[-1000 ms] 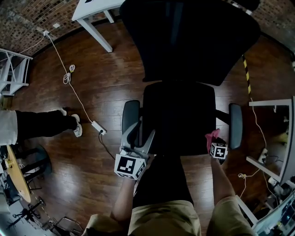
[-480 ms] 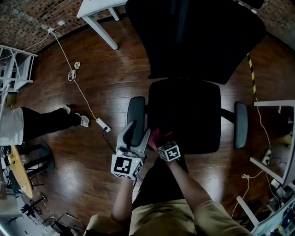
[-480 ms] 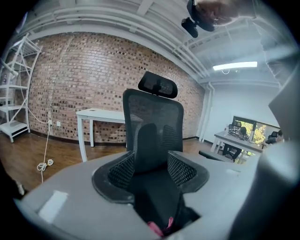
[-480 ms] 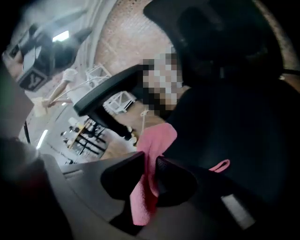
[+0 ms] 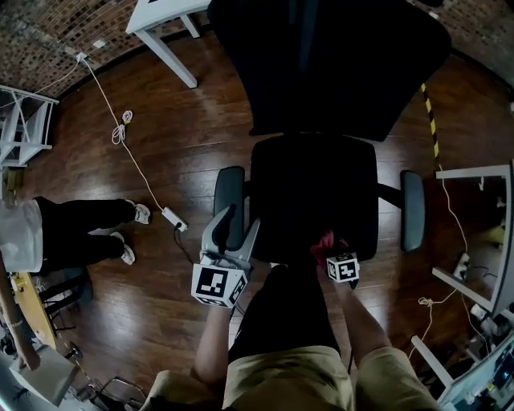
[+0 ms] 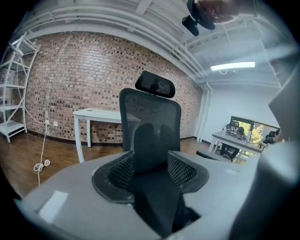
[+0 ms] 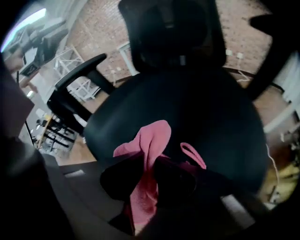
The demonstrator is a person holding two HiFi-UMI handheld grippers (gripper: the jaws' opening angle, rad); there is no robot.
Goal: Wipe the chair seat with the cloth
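Observation:
A black office chair stands in front of me; its seat (image 5: 313,193) (image 7: 206,103) is broad and dark. My right gripper (image 5: 329,250) (image 7: 147,172) is shut on a pink cloth (image 5: 324,240) (image 7: 151,143), which rests on the seat's front edge, right of centre. My left gripper (image 5: 235,230) (image 6: 152,171) is at the chair's left side. Its mesh-padded jaws close around the front end of the left armrest (image 5: 230,189) (image 6: 157,199). The chair's back and headrest (image 6: 154,84) rise beyond.
A person (image 5: 80,229) in dark trousers stands at the left. A power strip (image 5: 173,218) with a white cable lies on the wooden floor near the chair. A white table (image 5: 161,20), a white shelf (image 5: 24,120) and a desk frame (image 5: 482,241) surround the chair.
The right gripper carried the cloth from the seat's right front corner to its left front, then back to right of centre. The left gripper stayed on the armrest. The bystander's feet shifted.

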